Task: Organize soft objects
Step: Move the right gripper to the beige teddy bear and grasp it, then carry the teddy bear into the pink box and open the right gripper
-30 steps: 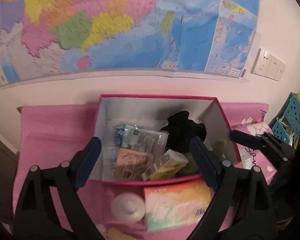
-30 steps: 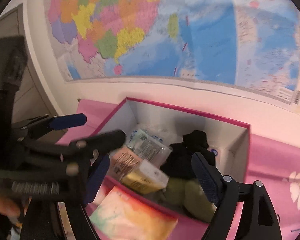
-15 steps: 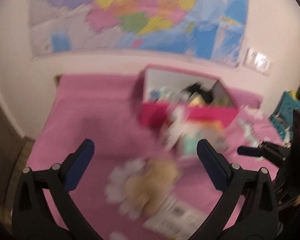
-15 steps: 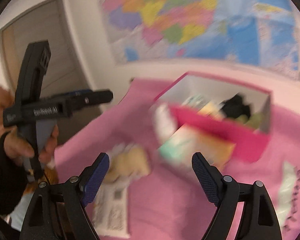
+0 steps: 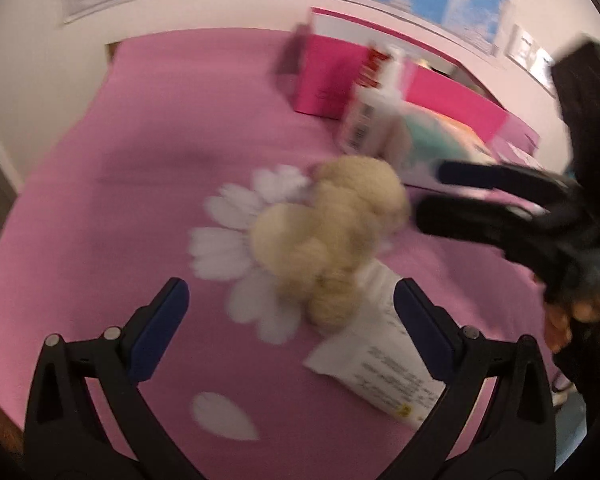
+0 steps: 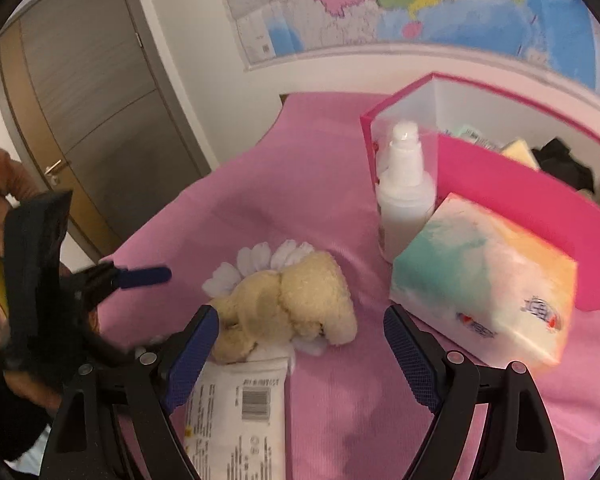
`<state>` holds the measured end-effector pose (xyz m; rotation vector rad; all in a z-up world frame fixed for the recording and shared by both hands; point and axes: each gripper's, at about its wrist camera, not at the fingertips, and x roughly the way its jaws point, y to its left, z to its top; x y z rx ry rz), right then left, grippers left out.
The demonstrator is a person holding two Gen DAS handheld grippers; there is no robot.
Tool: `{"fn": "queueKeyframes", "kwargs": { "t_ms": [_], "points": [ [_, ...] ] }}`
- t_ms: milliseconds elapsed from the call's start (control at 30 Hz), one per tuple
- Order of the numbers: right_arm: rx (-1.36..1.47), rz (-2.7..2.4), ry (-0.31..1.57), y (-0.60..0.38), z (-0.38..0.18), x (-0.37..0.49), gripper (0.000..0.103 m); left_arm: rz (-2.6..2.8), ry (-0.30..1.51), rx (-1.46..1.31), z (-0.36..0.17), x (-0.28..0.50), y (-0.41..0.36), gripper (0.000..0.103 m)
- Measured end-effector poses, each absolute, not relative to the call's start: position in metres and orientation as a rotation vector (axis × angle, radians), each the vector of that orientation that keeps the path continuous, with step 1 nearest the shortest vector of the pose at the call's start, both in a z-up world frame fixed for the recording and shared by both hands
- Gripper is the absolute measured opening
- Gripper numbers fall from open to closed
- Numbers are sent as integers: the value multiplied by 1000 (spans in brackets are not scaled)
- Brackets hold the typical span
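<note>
A cream plush toy (image 5: 332, 232) lies on the pink flowered cloth (image 5: 160, 128), partly on a white printed packet (image 5: 380, 364). My left gripper (image 5: 290, 308) hangs open just short of the toy, nothing between its fingers. My right gripper (image 6: 302, 328) is open too, its pads either side of the near end of the plush toy (image 6: 292, 304) without touching it. Each gripper shows in the other's view: the right gripper (image 5: 432, 190) at the toy's right, the left gripper (image 6: 160, 308) at its left. The left wrist view is blurred.
A pink box (image 6: 520, 196) stands behind holding a black cloth (image 6: 560, 164) and packets. Against its front are a white pump bottle (image 6: 404, 192) and a pastel tissue pack (image 6: 484, 276). A wall map (image 6: 420, 4) and a door (image 6: 92, 140) lie beyond.
Both grippers have drawn back from above the pink box and come down toward the plush toy on the cloth. The left jaws stand a little wider than a second ago.
</note>
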<state>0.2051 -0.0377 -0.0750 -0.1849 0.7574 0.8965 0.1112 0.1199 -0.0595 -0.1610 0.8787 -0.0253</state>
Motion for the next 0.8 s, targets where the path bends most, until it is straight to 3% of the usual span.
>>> {"fn": "queueKeyframes", "kwargs": {
  "t_ms": [167,333,433,500,533,600,700,800],
  "points": [
    [-172,913,819,-19,-86,226,85,-63,900,-184,-73,125,112,102],
    [-125,943,907,-12,-101,242,72,-68,886,-205,-76,137,111,102],
    [-82,980,952,-12,-108,247,66,-69,875,-181,-76,139,105,89],
    [-64,1010,975,-12,-111,248,53,-67,865,-164,-75,139,103,70],
    [-50,1025,982,-11,-113,247,50,-62,865,-163,-74,139,104,67],
    [-39,1035,968,-14,-110,245,25,-73,871,-183,-71,139,108,61],
    [-57,1026,948,-16,-105,240,25,-62,879,-168,-69,139,108,49],
    [-46,1022,938,-15,-102,241,25,-72,856,-163,-58,134,111,49]
  ]
}}
